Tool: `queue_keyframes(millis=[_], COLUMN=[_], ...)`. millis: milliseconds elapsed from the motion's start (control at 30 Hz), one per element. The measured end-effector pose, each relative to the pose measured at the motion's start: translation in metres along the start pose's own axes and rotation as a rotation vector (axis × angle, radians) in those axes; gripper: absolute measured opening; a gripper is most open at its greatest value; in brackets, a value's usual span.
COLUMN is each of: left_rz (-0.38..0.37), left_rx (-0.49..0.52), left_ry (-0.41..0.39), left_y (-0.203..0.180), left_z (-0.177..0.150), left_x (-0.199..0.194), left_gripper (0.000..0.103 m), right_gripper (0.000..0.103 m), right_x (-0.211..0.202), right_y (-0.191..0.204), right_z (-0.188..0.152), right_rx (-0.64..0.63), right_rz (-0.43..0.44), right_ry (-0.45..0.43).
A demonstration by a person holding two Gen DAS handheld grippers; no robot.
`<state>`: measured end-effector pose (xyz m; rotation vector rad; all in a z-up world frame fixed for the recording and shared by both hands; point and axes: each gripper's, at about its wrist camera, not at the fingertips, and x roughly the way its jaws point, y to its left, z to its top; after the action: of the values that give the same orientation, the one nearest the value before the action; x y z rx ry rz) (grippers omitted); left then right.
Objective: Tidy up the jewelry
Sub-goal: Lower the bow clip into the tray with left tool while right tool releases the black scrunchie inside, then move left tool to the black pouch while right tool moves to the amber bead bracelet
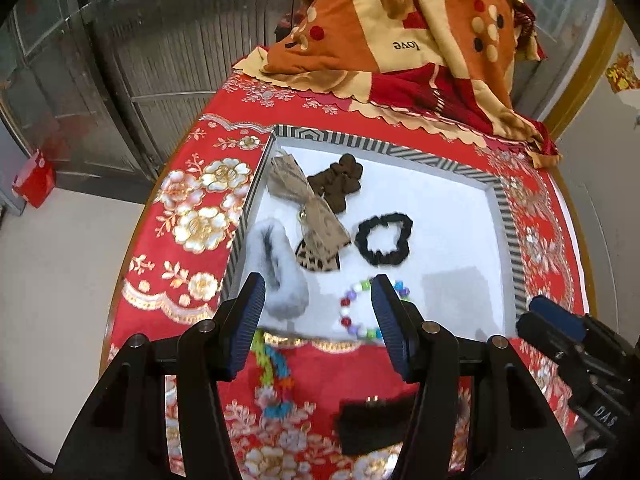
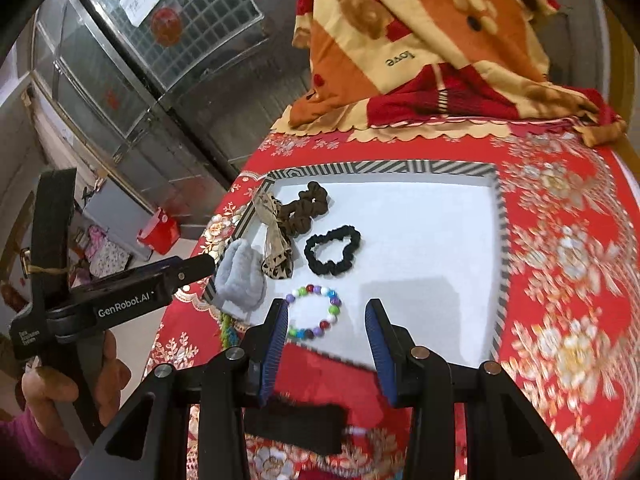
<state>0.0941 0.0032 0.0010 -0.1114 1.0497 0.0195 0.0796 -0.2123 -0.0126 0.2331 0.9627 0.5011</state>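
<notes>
A white tray with a striped rim point(image 1: 400, 148) point(image 2: 380, 168) lies on the red flowered cloth. In it are a brown scrunchie point(image 1: 340, 184) point(image 2: 304, 208), a beige bow point(image 1: 308, 204) point(image 2: 272, 224), a black scrunchie point(image 1: 384, 240) point(image 2: 332, 252), a grey fluffy piece point(image 1: 280, 276) point(image 2: 240, 276) and a bracelet of coloured beads point(image 1: 346, 312) point(image 2: 323, 325). My left gripper point(image 1: 318, 284) point(image 2: 200, 266) hovers open over the tray's near left corner, with nothing held. My right gripper point(image 2: 327, 306) point(image 1: 544, 316) stands open above the near edge, also empty.
On the cloth in front of the tray lie a colourful chain point(image 1: 276, 368) point(image 2: 228, 332) and a black fuzzy piece point(image 1: 372, 420) point(image 2: 296, 424). A folded orange blanket point(image 1: 400, 28) point(image 2: 420, 40) is piled behind the tray. A hand point(image 2: 60, 392) holds the left gripper's handle.
</notes>
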Motion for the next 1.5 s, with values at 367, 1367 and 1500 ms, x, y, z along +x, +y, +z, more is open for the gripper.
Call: queue_keyframes(millis=[367, 1367, 1500], left_rz=[-0.012, -0.07, -0.11], left_rx=[0.037, 0.054, 0.017], left_ry=[-0.007, 0.053, 0.112], left_y=[-0.001, 0.012, 0.023], left_z=[-0.042, -0.101, -0.111], left_x=[-0.034, -0.058, -0.046], left_gripper=[0.055, 0.055, 0.055], right_gripper=[0.042, 0.044, 0.044], right_x=[-0.06, -0.109, -0.101], right_y=[-0.003, -0.034, -0.043], right_z=[-0.049, -0.132, -0.143], right_rx=[0.034, 0.076, 0.083], right_rz=[-0.103, -0.265, -0.266], right_ry=[-0.065, -0.005, 0.028])
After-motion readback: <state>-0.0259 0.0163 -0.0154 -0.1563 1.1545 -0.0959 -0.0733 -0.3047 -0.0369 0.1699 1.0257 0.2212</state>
